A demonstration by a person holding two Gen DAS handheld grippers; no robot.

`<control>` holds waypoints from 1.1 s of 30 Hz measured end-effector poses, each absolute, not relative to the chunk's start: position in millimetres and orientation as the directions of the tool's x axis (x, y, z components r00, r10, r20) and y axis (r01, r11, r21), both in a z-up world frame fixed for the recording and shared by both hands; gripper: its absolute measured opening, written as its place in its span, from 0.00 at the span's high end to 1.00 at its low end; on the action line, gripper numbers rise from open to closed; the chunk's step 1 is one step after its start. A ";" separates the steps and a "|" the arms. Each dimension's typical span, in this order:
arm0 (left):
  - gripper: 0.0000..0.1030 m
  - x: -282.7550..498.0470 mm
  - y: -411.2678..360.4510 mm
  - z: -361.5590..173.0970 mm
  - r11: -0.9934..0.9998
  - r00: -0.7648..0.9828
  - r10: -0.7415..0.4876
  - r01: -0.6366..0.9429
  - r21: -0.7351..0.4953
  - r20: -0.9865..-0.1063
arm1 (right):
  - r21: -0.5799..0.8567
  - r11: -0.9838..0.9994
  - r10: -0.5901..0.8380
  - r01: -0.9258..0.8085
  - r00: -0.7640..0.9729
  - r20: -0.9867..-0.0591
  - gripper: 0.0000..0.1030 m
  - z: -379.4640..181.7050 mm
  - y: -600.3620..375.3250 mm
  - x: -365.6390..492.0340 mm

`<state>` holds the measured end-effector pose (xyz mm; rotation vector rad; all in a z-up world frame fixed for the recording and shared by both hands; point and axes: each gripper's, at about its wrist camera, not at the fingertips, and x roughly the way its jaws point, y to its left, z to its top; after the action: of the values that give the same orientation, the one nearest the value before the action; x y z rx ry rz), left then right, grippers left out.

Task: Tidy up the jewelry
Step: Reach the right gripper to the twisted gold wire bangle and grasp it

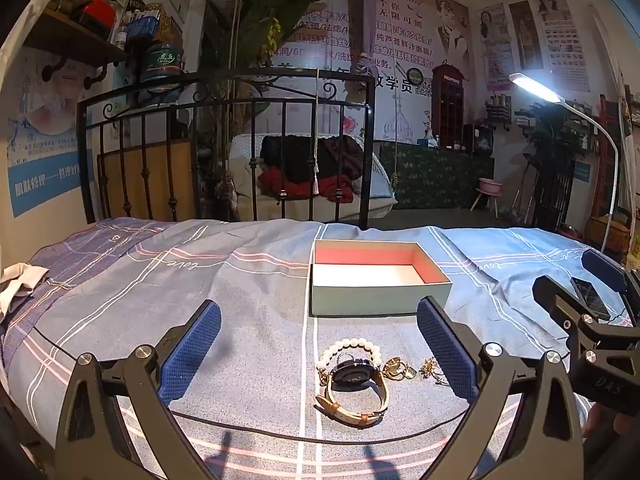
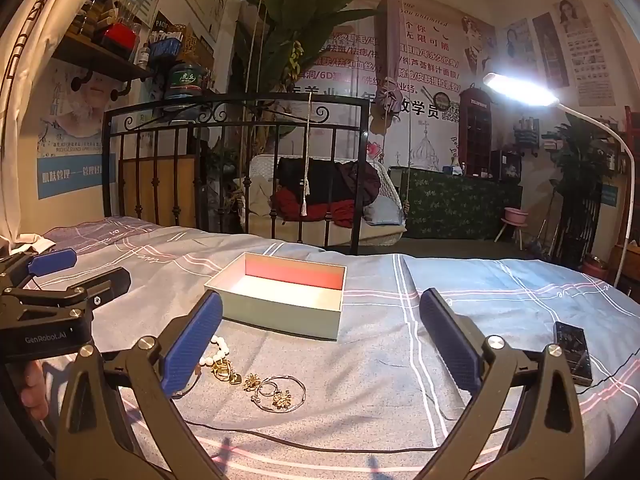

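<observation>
Both cameras are sitting low and close over the bed (image 1: pixel 240 280), looking toward the railing. Both are seeing the box (image 1: pixel 376 280) (image 2: pixel 280 300) mid-frame.

Beauty salon doubling as living space. Wall banner (image 1: pixel 400 36) in Chinese lists skincare treatments; skincare poster (image 1: pixel 44 128) and portrait posters (image 1: pixel 560 36) cover walls. Bed with plaid sheet (image 1: pixel 200 280) and black iron bed frame (image 1: pixel 224 120) in foreground. Hanging wicker swing chair (image 2: pixel 320 208) piled with clothes, shelf (image 2: pixel 104 56) of bottles, white floor lamp (image 2: pixel 520 90), potted plants.
</observation>
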<state>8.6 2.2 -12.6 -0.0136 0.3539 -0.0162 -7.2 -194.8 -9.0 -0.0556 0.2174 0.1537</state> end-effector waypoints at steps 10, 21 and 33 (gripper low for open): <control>0.06 17.2 7.8 -18.1 0.999 0.922 -0.010 -0.005 -0.039 -0.386 | -0.044 0.984 0.159 -0.175 0.957 -0.241 0.05 -11.0 -191.5 6.2; 0.06 21.7 7.5 -16.2 0.999 0.917 -0.015 -0.004 -0.048 -0.399 | -0.028 0.974 0.206 -0.224 0.932 -0.300 0.05 -15.5 -189.6 12.3; 0.06 47.8 20.7 -43.2 0.999 0.806 -0.016 -0.013 -0.045 -0.591 | -0.080 0.962 0.198 -0.260 0.870 -0.451 0.05 -39.9 -180.8 40.5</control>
<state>47.8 20.7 -43.2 -0.0478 0.6327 -0.0017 40.5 -180.9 -39.9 -0.1401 0.4558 0.2403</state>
